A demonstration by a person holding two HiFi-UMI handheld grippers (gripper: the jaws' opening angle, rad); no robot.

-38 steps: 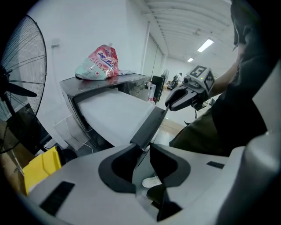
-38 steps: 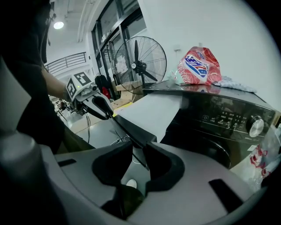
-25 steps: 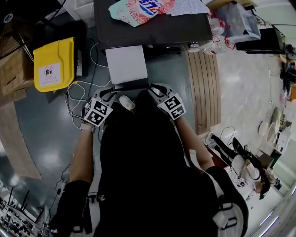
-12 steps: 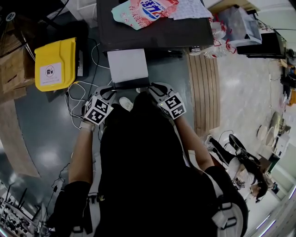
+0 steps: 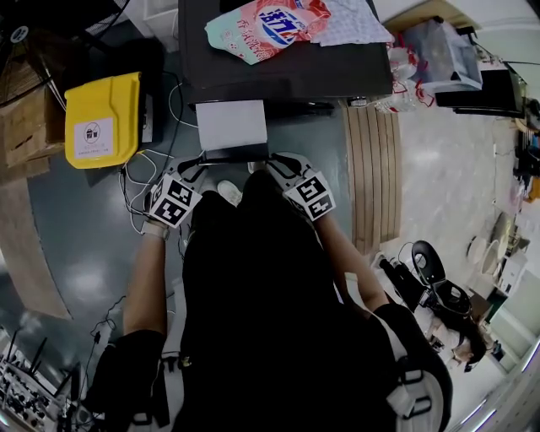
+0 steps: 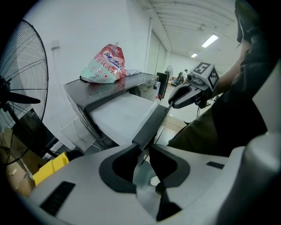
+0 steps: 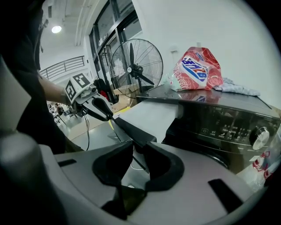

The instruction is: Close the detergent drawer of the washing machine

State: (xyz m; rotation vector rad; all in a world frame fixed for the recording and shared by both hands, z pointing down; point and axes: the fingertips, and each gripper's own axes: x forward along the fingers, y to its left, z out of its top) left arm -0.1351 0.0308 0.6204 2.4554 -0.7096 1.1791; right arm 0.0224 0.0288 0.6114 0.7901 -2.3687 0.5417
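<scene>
Black clothing: a person stands over the spot, bare forearms reaching forward, one gripper in each hand.
Left gripper (image 6: pixel 144 151): fingers clamped on the left end of the drawer front, with no gap showing at the pads.
Right gripper (image 7: pixel 136 147): fingers pinched on the right end of the same front, facing the left gripper along it.
Drawer front (image 5: pixel 234 157): dark bar running level between the two grippers.
Detergent drawer (image 5: pixel 232 125): white tray pulled well out from the machine's front face, at its left end, and not yet pushed home.
Washing machine (image 5: pixel 287 72): dark body with a glossy top; a control panel with a dial (image 7: pixel 260 137) sits right of the drawer.
Detergent bag (image 5: pixel 268 21): pink and teal, toward the rear edge of the machine top.
Cloth (image 5: pixel 346 21): pale and crumpled, touching the bag's right side.
Yellow box (image 5: pixel 101 118): on the floor, left of the machine.
White cables (image 5: pixel 143 169): looped on the floor between the box and the left gripper.
Slatted wooden board (image 5: pixel 371 160): on the floor, right of the drawer.
Standing fan (image 7: pixel 131 70): beyond the machine's left side.
</scene>
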